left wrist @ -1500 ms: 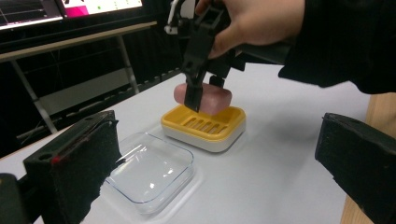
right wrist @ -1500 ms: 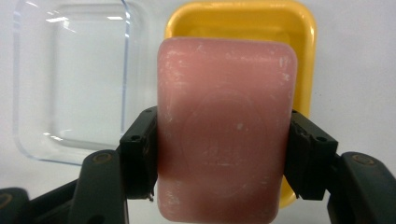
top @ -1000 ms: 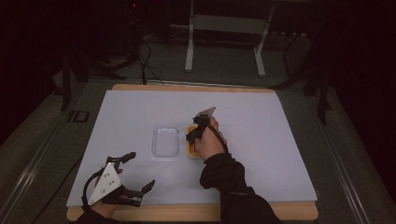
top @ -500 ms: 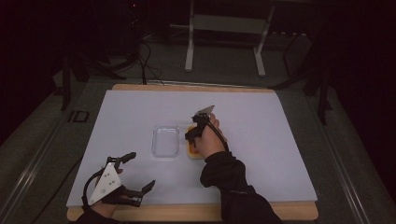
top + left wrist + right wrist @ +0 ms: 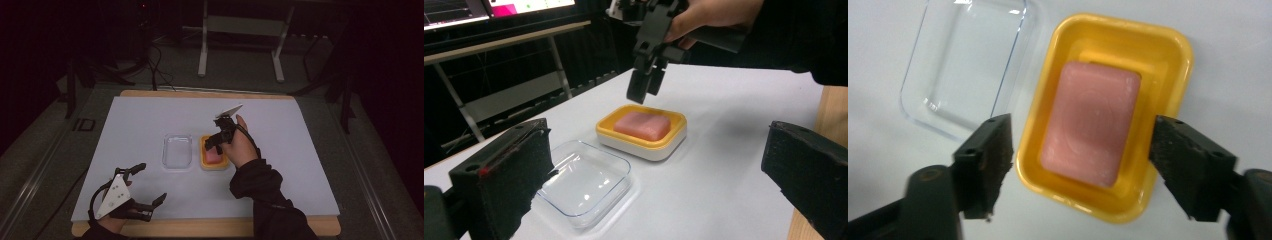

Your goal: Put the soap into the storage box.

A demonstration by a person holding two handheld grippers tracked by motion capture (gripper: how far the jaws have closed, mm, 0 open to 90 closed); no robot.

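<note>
Counter: white sheet, holding a clear lid beside the yellow soap dish.
Right gripper: lifted above the dish, fingers just spread, nothing between them.
Left gripper: fingers spread, idle.
Pink soap: released, lying in the dish.

The soap lies in the dish, just right of the clear lid.

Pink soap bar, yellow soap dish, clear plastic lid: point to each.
Pink soap bar [image 5: 1091,122]: right gripper view, top face.
Yellow soap dish [image 5: 1168,47]: right gripper view, rim corner.
Clear plastic lid [image 5: 586,182]: left gripper view, flat middle.
</note>
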